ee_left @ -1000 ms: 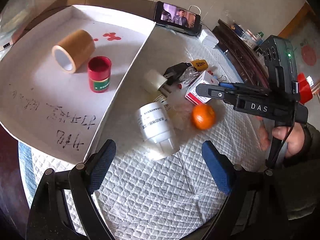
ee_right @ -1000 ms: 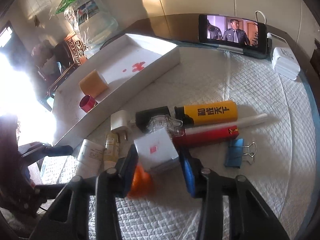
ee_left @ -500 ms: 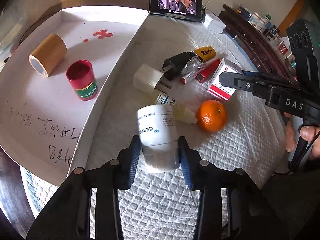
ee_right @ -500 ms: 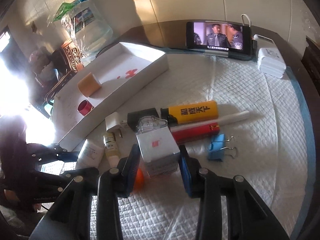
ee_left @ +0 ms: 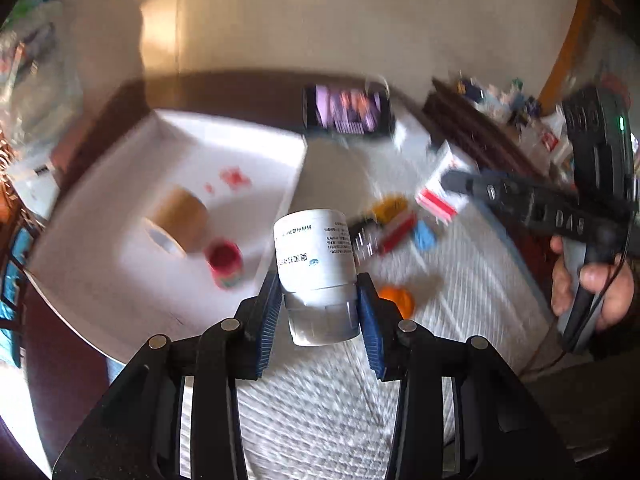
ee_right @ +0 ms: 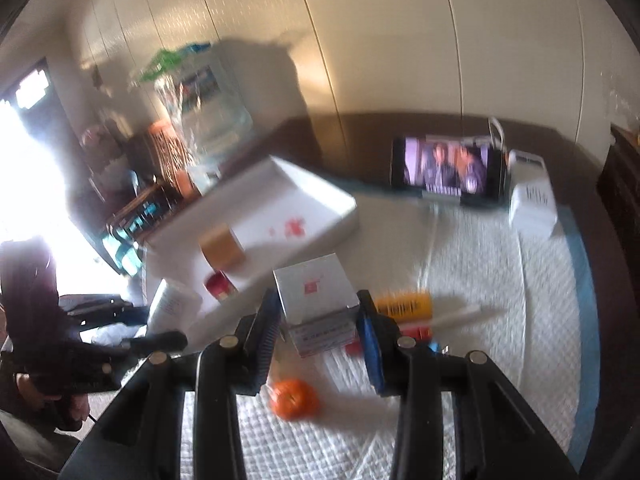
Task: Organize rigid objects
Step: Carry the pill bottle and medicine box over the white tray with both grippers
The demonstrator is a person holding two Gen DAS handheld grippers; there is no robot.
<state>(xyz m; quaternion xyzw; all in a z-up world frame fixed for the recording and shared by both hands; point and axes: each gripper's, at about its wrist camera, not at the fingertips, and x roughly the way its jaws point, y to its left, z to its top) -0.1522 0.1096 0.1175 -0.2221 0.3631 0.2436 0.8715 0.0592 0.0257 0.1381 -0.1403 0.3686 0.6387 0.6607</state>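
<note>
My left gripper (ee_left: 319, 316) is shut on a white pill bottle (ee_left: 314, 256), lifted off the quilted mat. My right gripper (ee_right: 318, 320) is shut on a small white box with red print (ee_right: 316, 294), also raised above the mat; in the left wrist view the same box (ee_left: 438, 190) hangs at that gripper's tip. The white tray (ee_left: 120, 280) lies to the left and holds a brown tape roll (ee_left: 176, 220) and a red-capped jar (ee_left: 224, 262). An orange (ee_right: 294, 398) lies on the mat below my right gripper.
A yellow lighter (ee_right: 404, 304), a red lighter, a white stick (ee_right: 460, 314) and a blue clip (ee_left: 424, 234) lie on the mat. A phone (ee_right: 446, 172) stands at the far edge beside a white charger (ee_right: 532, 204). A hand (ee_left: 592, 292) grips the right tool.
The left jaws closed on the pill bottle and lifted it off the mat. The right gripper rose with the white box. Both views now tilt up and are blurred.
</note>
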